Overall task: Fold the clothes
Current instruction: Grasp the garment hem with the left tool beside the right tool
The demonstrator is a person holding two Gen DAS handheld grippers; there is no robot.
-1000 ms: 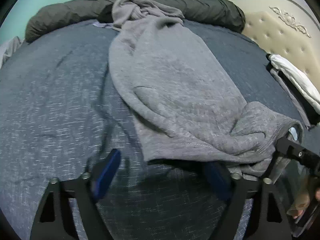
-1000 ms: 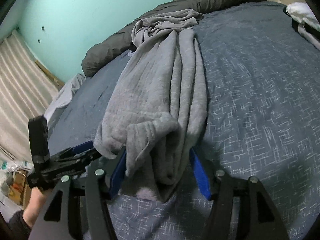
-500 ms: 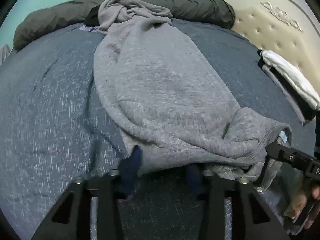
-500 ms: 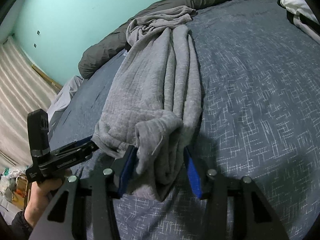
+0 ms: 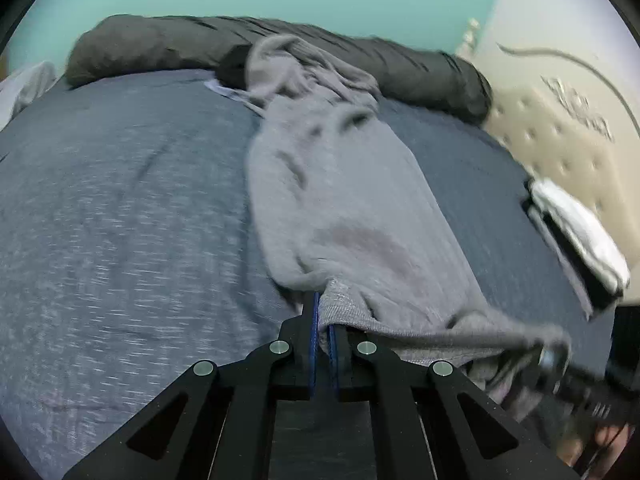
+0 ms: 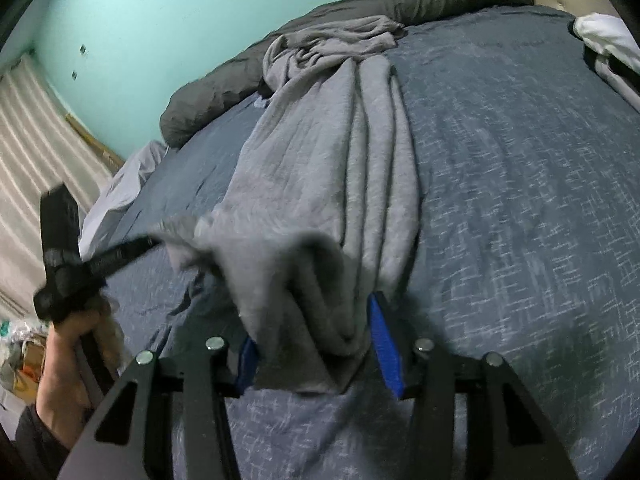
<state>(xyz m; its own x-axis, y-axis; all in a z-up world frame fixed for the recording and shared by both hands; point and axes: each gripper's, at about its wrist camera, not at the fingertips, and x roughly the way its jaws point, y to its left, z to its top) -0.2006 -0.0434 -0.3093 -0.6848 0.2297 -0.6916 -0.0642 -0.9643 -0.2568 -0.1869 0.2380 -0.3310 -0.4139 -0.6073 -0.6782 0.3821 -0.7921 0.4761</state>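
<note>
On the bed (image 5: 120, 220), a grey garment (image 5: 352, 208) lies in a long bunched strip from about 12 o'clock, by the dark rolled duvet (image 5: 160, 44), down to its near hem at 6 o'clock.

At about 9 o'clock in the right wrist view, the left gripper (image 5: 322, 332) shows as a blurred black bar with a hand (image 6: 76, 344) under it. Its fingers are pressed together and pinch the hem's left corner, which looks lifted off the blue cover.

Toward 3 o'clock along the hem, the right gripper (image 6: 316, 344) straddles a thick roll of the same cloth. Its 2 blue fingers (image 6: 382, 336) stand half spread with the fabric between them. Whether the pads press it, I cannot tell.

At 3 o'clock in the left wrist view, a white and black stack (image 5: 576, 232) sits by the headboard (image 5: 560, 128).

Folding looks barely begun. The garment is creased, unspread, and its far end is crumpled. It still needs pulling flat before any fold.
</note>
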